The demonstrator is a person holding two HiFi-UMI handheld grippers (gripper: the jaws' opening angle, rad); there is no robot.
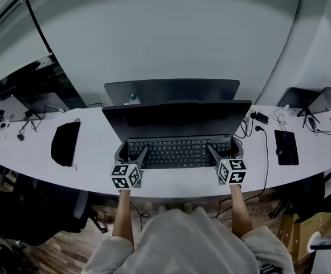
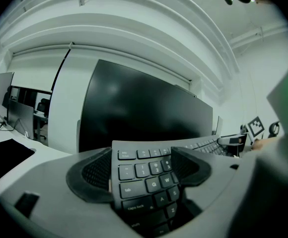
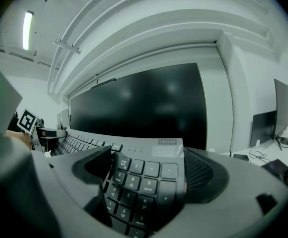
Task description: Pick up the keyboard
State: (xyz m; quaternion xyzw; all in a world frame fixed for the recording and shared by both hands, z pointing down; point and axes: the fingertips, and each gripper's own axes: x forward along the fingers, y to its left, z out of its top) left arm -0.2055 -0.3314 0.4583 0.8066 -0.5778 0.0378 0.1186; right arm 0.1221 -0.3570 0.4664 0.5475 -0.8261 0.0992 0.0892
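Head view: my left claw (image 1: 132, 152) and right claw (image 1: 223, 150) each clamp one end of the keyboard (image 1: 180, 152). I see dimpled pads (image 2: 93, 171) against its flat, matte black slab.

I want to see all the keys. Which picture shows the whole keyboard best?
The head view: the whole keyboard shows, end to end. The left gripper view shows only its left-end keys, the right gripper view only its right-end keys.

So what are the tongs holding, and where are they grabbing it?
The keyboard. The left tongs pinch its left end, and the right tongs pinch its right end, by the number keys.
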